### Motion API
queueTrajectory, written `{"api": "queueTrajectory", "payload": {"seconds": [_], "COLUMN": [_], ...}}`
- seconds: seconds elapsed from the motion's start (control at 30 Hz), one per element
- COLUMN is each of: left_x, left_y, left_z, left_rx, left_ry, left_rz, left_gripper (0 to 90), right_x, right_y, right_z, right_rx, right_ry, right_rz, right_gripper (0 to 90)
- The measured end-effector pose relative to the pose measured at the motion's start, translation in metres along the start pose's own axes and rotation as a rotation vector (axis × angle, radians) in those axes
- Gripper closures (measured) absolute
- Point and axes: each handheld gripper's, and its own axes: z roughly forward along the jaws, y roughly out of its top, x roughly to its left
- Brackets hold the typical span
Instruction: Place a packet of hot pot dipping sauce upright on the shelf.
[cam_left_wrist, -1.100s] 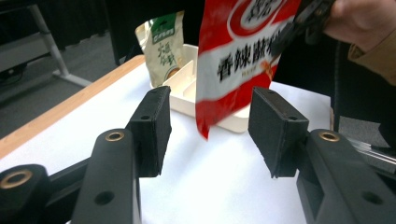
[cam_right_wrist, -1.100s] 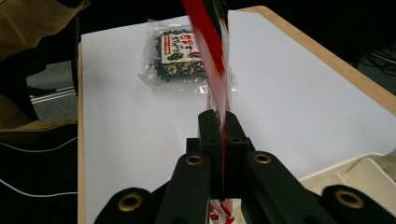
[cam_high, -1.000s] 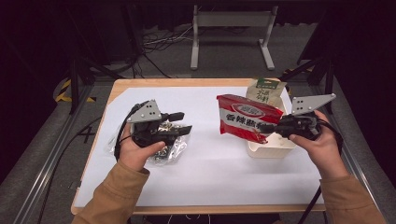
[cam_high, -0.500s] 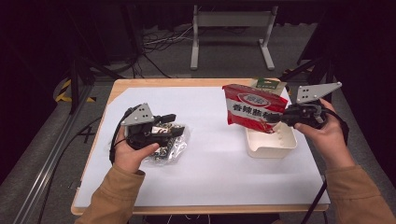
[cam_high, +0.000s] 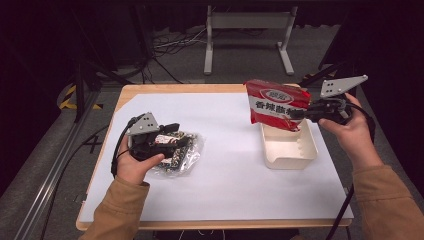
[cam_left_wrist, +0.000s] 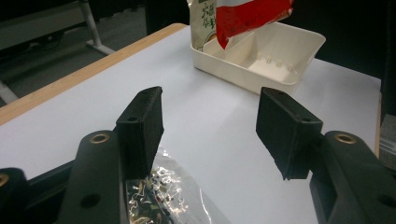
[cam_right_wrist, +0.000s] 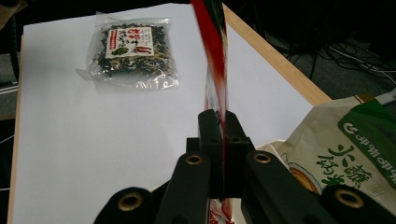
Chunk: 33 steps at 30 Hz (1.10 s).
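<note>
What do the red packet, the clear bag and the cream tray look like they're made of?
Red packet: glossy printed plastic film, going by its sheen. Clear bag: thin transparent plastic, crinkled and shiny, contents visible. Cream tray: likely moulded rigid plastic, smooth and matte.

free: white sheet (cam_high: 230, 165) centre | blocked: tray (cam_high: 287, 147) right, clear packet (cam_high: 180, 150) left

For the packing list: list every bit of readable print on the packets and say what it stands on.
"香辣脆" in white, last characters hidden: red packet, held in the shut right tool.
"小" and "酸", seen upside down: green-and-cream packet in the tray.
Red-and-white label: clear packet of dark bits, too small to read.
</note>
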Motion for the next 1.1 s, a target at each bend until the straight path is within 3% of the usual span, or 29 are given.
{"api": "queueTrajectory", "payload": {"seconds": [0.57,1.1], "left_x": [0.011,0.014], "left_y": [-0.008,-0.012], "left_z": [-0.007,-0.004], "left_rx": [-0.006,0.006], "left_ry": [0.009,-0.001], "left_rz": [-0.042,-0.054], "left_gripper": [39.1,37.9], "right_x": [-0.033,-0.056], "right_y": [-0.012,-0.033], "right_z": [-0.003,0.01], "right_rx": [0.014,0.036], "right_ry": [-0.024,0.003], "right_rz": [0.036,0.085], "right_gripper": [89.5,89.5]}}
